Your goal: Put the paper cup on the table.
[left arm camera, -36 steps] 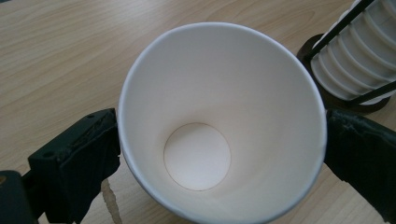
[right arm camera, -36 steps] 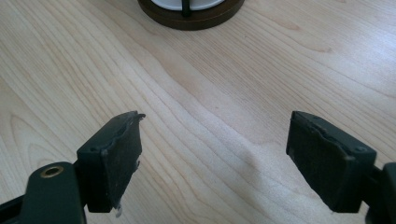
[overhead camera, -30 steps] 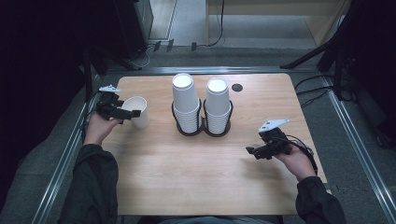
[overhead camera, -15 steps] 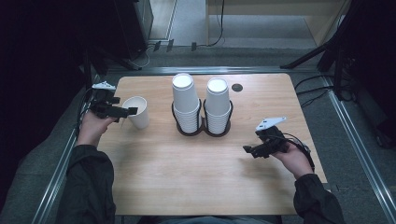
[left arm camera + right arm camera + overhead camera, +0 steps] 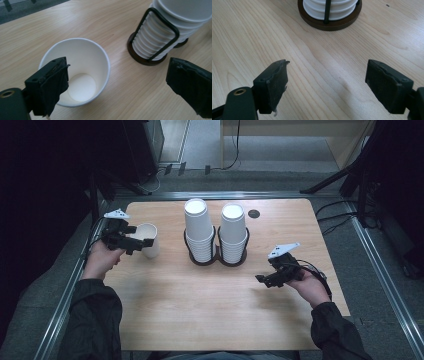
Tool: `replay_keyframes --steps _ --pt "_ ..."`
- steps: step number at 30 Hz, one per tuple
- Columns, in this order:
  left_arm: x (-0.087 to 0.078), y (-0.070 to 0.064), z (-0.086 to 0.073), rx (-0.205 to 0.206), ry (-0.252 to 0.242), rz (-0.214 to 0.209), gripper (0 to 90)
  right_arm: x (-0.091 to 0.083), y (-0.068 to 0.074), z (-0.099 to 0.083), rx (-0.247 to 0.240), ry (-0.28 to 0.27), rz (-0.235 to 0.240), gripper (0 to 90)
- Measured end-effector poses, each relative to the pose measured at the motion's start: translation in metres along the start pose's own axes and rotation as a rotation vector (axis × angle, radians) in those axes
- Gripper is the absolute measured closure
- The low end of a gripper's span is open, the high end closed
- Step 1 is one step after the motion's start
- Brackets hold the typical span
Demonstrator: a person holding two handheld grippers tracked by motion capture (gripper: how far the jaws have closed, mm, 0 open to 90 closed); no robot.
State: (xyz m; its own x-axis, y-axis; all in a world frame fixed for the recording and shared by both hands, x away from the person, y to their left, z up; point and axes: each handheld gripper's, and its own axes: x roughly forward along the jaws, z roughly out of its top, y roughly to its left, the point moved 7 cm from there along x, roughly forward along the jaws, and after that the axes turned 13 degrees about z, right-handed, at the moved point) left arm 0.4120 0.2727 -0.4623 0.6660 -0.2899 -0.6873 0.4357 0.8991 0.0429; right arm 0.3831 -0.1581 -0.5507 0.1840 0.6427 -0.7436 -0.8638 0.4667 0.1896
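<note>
A single white paper cup (image 5: 149, 240) stands upright and empty at the table's left side. My left gripper (image 5: 136, 242) is open right beside it. In the left gripper view the cup (image 5: 82, 72) sits low between the jaws, with the left jaw over its near rim and the right jaw far off to the side. Two stacks of white cups (image 5: 200, 229) (image 5: 233, 232) stand in black wire holders at mid-table. My right gripper (image 5: 266, 280) hovers open over bare wood at the right, nothing between its jaws (image 5: 327, 75).
The left gripper view shows a cup stack in its holder (image 5: 160, 32) close to the single cup. The base of a holder (image 5: 329, 18) lies ahead of the right gripper. A small dark hole (image 5: 254, 213) marks the tabletop behind the stacks. Metal rails edge the table.
The right gripper has drifted a little to the left over the table. The left gripper has shifted slightly back from the cup, which stayed in place.
</note>
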Motion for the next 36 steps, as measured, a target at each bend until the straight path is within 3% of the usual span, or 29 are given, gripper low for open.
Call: replay_keyframes --steps 9,18,25,36 --pt "-0.002 -0.033 0.006 0.089 -0.030 -0.004 5.7 0.005 0.002 0.008 -0.017 0.002 0.017 18.4" --pt "0.003 -0.063 0.002 0.144 -0.004 -0.030 5.7 0.008 0.002 0.013 -0.029 0.002 0.028 18.4" --pt "0.008 -0.079 -0.004 0.140 -0.030 -0.016 5.6 0.011 0.003 0.018 -0.042 0.001 0.038 18.4" --pt "0.019 -0.103 -0.015 0.171 -0.004 -0.036 5.6 0.016 0.005 0.025 -0.056 0.006 0.055 18.4"
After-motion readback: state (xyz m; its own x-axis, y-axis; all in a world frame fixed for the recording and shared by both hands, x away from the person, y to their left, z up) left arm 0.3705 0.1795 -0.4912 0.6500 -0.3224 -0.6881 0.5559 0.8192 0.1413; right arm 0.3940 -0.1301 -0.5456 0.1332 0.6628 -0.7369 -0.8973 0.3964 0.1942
